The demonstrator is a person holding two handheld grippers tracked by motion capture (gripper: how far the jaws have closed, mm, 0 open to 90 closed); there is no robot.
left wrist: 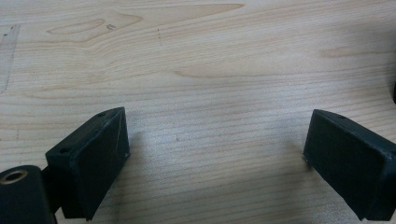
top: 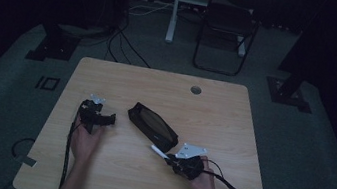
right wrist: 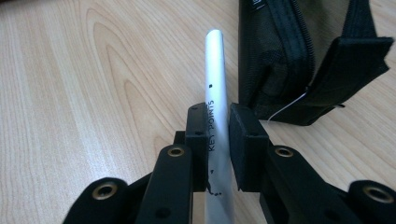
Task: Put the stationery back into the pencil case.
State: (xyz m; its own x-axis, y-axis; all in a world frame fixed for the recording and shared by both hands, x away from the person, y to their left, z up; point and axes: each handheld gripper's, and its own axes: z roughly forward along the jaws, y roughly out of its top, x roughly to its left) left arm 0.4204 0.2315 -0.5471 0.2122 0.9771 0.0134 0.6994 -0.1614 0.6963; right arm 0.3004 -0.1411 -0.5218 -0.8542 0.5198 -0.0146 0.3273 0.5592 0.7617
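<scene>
A white pen [right wrist: 215, 88] printed with black letters sticks out between the pads of my right gripper [right wrist: 217, 122], which is shut on it. The pen [top: 157, 151] points toward the near end of a black zippered pencil case [top: 153, 123] lying slantwise mid-table, and its tip is close beside the case [right wrist: 275, 56]. At the table's left my left gripper [top: 110, 117] rests in a hand. Its jaws stand wide apart [left wrist: 215, 149] over bare wood with nothing between them.
The light wooden table [top: 157, 88] has a round cable hole [top: 196, 89] near its far edge. Cables trail from both grippers off the near side. A folding chair [top: 226, 32] and stand legs are on the dark floor beyond.
</scene>
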